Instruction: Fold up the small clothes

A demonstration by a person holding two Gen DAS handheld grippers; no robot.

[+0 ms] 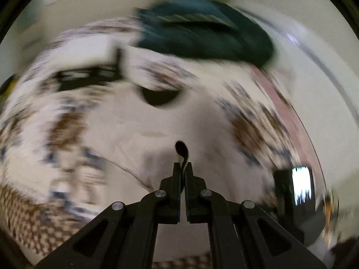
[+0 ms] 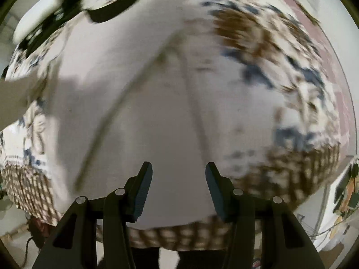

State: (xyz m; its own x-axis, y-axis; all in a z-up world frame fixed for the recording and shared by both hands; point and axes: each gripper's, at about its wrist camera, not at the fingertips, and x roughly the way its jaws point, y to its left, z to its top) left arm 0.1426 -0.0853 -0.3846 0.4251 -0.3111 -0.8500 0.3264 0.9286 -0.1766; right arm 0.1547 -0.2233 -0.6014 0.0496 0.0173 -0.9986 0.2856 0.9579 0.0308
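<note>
A white garment (image 1: 157,125) lies spread on a patterned tablecloth (image 1: 246,132); both views are motion-blurred. My left gripper (image 1: 182,168) is shut on a fold of the white garment's edge, with a dark loop of it sticking up between the fingertips. In the right wrist view the white garment (image 2: 145,112) fills the middle, with long creases running across it. My right gripper (image 2: 179,170) is open and empty just above the cloth near the table's front edge. The other gripper shows dark at the top left (image 2: 67,4).
A dark teal folded garment (image 1: 206,33) sits at the far side of the table. A black device (image 1: 87,76) lies at the left. A lit screen (image 1: 301,185) stands at the right. The tablecloth's checked border (image 2: 291,170) hangs over the front edge.
</note>
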